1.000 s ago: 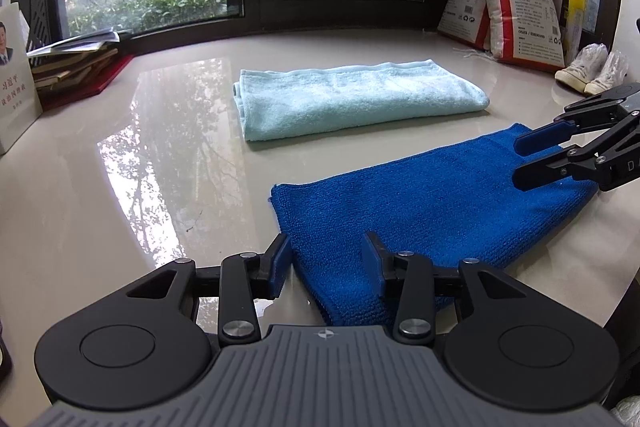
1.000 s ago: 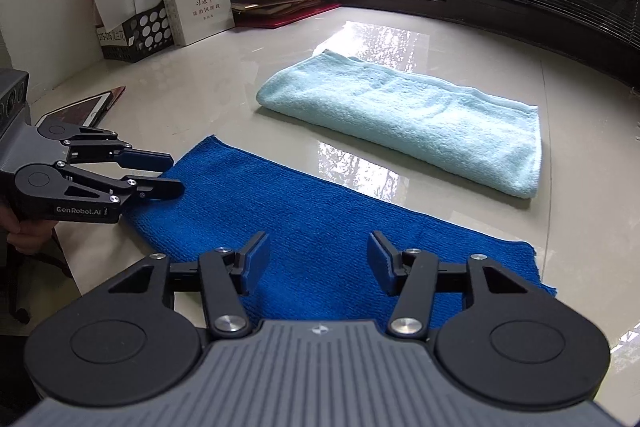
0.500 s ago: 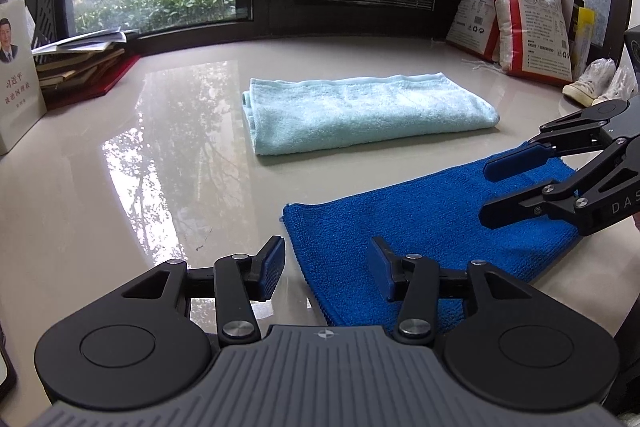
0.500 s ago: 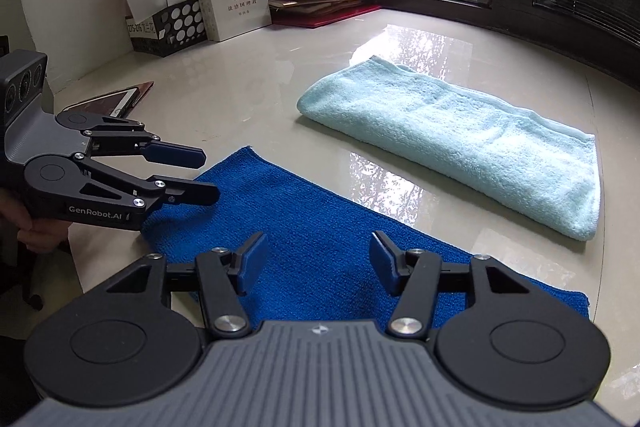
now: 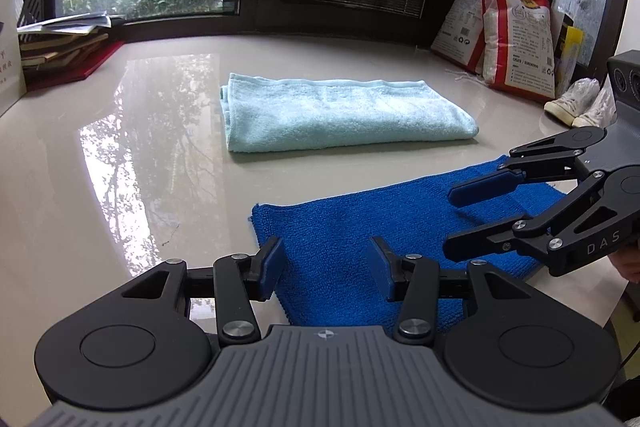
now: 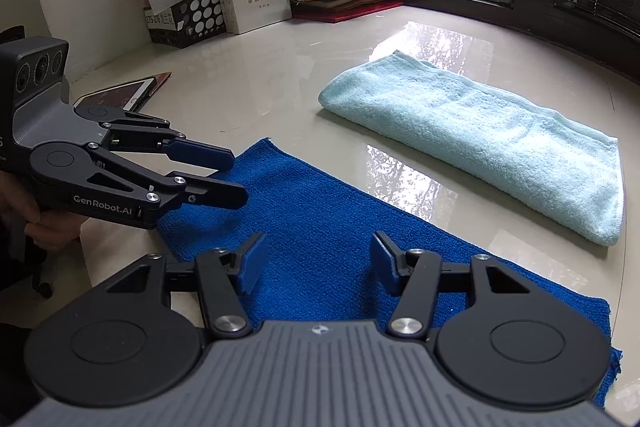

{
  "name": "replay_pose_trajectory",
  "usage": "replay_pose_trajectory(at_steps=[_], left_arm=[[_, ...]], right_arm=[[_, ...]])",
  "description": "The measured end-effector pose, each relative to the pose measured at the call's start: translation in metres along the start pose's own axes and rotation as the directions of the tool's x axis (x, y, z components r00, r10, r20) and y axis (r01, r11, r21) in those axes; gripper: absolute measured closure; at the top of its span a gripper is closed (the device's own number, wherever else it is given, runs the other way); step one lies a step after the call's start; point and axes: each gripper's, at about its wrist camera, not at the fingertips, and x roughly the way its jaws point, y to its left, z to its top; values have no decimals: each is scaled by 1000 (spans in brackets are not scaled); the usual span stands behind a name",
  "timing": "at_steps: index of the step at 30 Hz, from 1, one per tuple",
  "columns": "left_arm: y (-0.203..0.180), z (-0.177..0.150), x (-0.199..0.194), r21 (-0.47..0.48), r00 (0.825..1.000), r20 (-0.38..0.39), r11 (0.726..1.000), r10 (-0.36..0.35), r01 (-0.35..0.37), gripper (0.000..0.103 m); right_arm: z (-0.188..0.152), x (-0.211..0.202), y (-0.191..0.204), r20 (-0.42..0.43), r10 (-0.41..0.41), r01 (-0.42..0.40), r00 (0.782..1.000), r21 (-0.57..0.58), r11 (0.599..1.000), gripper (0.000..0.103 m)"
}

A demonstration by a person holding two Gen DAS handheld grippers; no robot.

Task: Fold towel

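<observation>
The surface (image 5: 168, 163) is glossy and smooth like polished stone, mirroring the window and trees. The blue towel (image 5: 360, 227) is matt microfibre cloth with a fine nubbly weave; the light blue towel (image 5: 332, 115) is soft looped terry. Both grippers are matt black plastic with bright metal rivets, ribbed grey housings and blue rubbery pads on the fingers (image 6: 250, 263)

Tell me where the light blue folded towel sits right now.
In both wrist views the light blue folded towel lies on the glossy table, beyond the dark blue cloth and apart from it, toward the window.
</observation>
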Motion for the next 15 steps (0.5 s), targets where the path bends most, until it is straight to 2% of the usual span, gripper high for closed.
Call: replay_pose_trajectory(at_steps=[4, 7, 12, 15], left_arm=[[-1, -1, 1, -25, 1000, 3, 1000, 5, -5, 54], [-1, 0, -2, -44, 1000, 12, 999, -19, 20, 54], [-7, -4, 3, -8, 1000, -9, 1000, -12, 12, 53], [-14, -7, 4, 41, 1000, -4, 999, 17, -17, 53]], right_arm=[[1, 0, 4, 6, 13, -13, 1000, -13, 1000, 45], [1, 2, 8, 1, 19, -19, 1000, -30, 999, 45], [-2, 8, 12, -20, 12, -13, 1000, -57, 998, 45], [-5, 9, 13, -22, 11, -12, 1000, -62, 998, 44]])
